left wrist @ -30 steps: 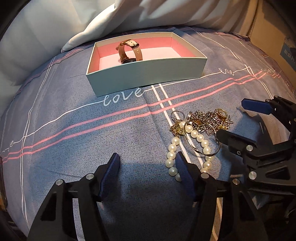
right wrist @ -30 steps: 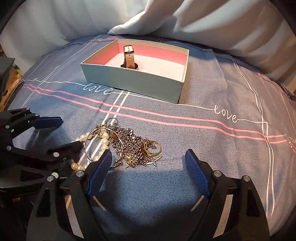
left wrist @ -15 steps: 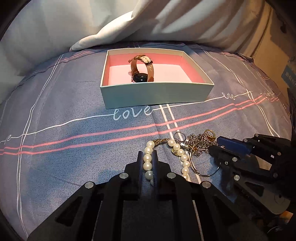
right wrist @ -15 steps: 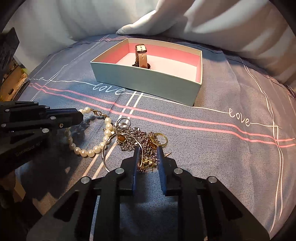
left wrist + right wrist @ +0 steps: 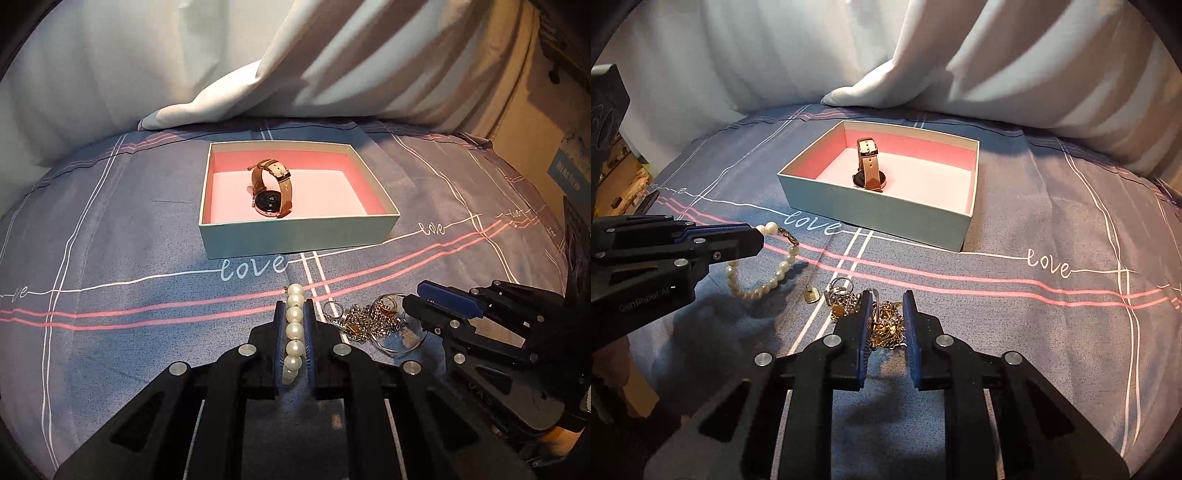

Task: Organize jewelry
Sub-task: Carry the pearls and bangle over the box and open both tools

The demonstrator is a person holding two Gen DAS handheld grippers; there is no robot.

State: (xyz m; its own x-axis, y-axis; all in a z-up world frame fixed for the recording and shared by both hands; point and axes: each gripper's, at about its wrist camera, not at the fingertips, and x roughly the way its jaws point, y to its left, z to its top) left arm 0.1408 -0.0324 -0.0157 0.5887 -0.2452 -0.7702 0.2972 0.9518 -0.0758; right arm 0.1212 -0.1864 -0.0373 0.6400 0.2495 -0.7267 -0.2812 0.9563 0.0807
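Note:
My left gripper (image 5: 294, 306) is shut on a pearl bracelet (image 5: 294, 332) and holds it lifted; in the right wrist view the bracelet (image 5: 764, 286) hangs in a loop from that gripper (image 5: 753, 236). My right gripper (image 5: 885, 310) is shut on a tangle of gold and silver chains and rings (image 5: 886, 326); the tangle (image 5: 369, 323) also shows in the left wrist view beside the right gripper (image 5: 421, 314). A mint box with pink lining (image 5: 295, 236) stands farther back and holds a brown-strapped watch (image 5: 271, 194).
Everything lies on a grey-blue bedsheet (image 5: 110, 258) with pink and white lines. A small gold piece (image 5: 811, 295) lies loose left of the tangle. White bedding (image 5: 295, 74) is heaped behind the box. A cardboard box (image 5: 569, 177) stands at far right.
Both grippers went from open to shut, the left on the pearls and the right on the chain tangle. Both have since risen, and the bracelet has pulled clear of the tangle.

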